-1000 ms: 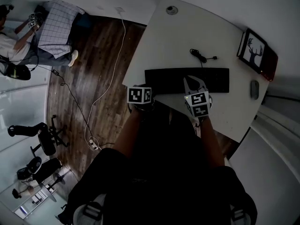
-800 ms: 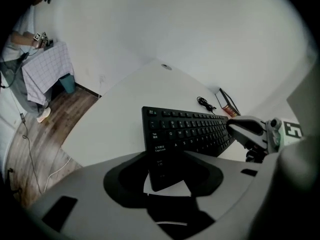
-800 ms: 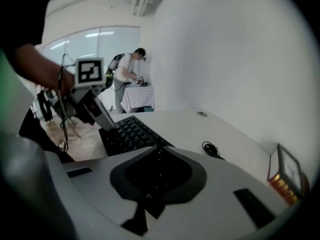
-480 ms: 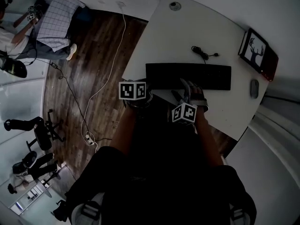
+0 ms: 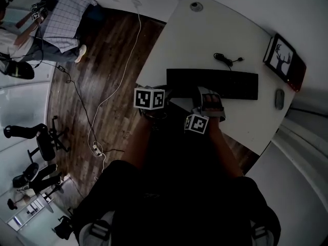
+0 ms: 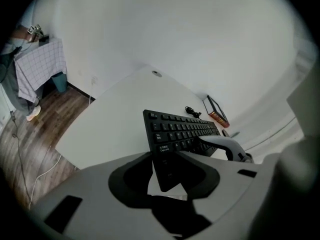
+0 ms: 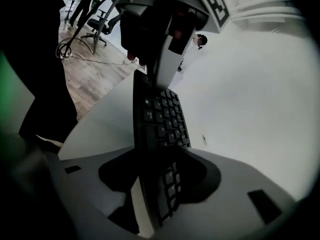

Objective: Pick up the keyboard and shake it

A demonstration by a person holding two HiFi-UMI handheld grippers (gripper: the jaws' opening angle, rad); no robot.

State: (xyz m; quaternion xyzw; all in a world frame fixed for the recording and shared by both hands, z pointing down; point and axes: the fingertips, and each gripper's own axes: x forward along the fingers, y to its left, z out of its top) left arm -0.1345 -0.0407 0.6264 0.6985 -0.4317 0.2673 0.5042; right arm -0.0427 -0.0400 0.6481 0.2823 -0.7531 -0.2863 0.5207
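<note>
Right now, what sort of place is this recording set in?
Probably an office or lab workroom: a white desk with a keyboard and mouse, office chairs on a wood floor, and cables trailing across it.

Both tools work over a white table [image 5: 205, 40]. Ahead of my right tool [image 7: 155, 184] lies a small coiled black cable [image 5: 225, 59]. Further ahead and off to its right a framed picture [image 5: 283, 57] of a deer's head stands near the table's edge. A grey mouse [image 5: 279, 99] sits well to that tool's right. A round grommet [image 5: 196, 6] is set in the tabletop far ahead.

To the left of my left tool [image 6: 167, 169] the table ends over a dark wooden floor [image 5: 102, 76]. A white cord [image 5: 130, 50] trails across it to a power strip [image 5: 95, 148]. Further left stand black office chairs [image 5: 36, 137]. Far ahead on that side hangs a checked cloth [image 5: 66, 17], with a person [image 5: 10, 40] beside it.
</note>
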